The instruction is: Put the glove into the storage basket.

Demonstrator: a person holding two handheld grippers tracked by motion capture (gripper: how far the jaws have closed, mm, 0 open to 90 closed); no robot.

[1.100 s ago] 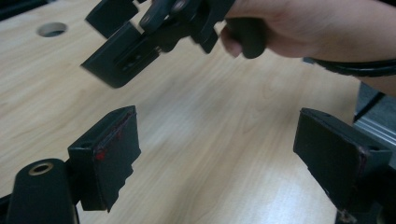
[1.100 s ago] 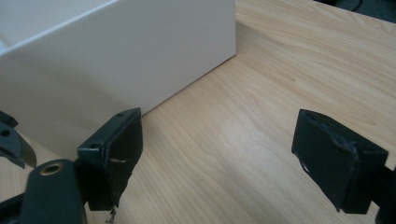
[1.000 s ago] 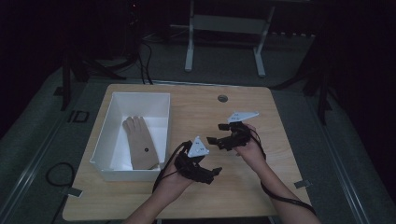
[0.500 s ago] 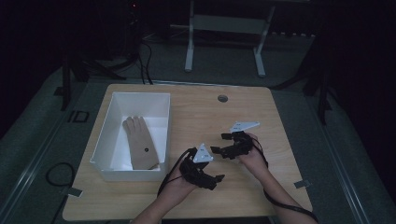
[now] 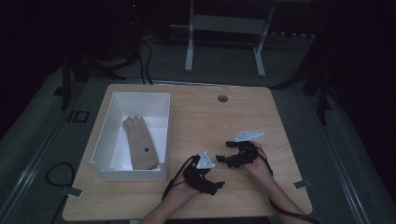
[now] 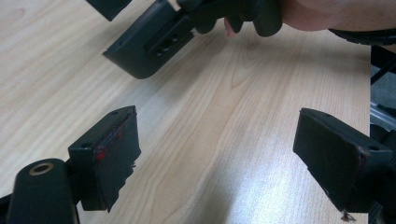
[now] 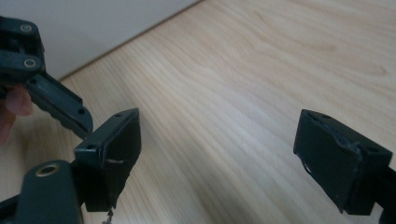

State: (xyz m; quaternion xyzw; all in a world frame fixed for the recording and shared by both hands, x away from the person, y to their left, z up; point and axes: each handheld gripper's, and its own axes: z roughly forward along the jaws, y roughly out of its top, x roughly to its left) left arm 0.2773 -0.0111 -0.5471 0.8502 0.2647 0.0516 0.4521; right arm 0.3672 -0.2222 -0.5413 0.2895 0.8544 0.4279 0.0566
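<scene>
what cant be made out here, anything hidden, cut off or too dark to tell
- Glove in the white bin, high view: its lower end is hidden behind the bin's near wall.
- Small dark spot on the glove, high view: too small to identify.
- Room beyond the table, high view: too dark to read.
- Left gripper, left gripper view: right jaw cut off by the frame edge.
- Right gripper, right gripper view: same.

A light wooden worktop (image 5: 261, 116) carries a white open box (image 5: 105, 156) at its left side; a small round grommet (image 5: 222, 98) sits near its far edge.
</scene>
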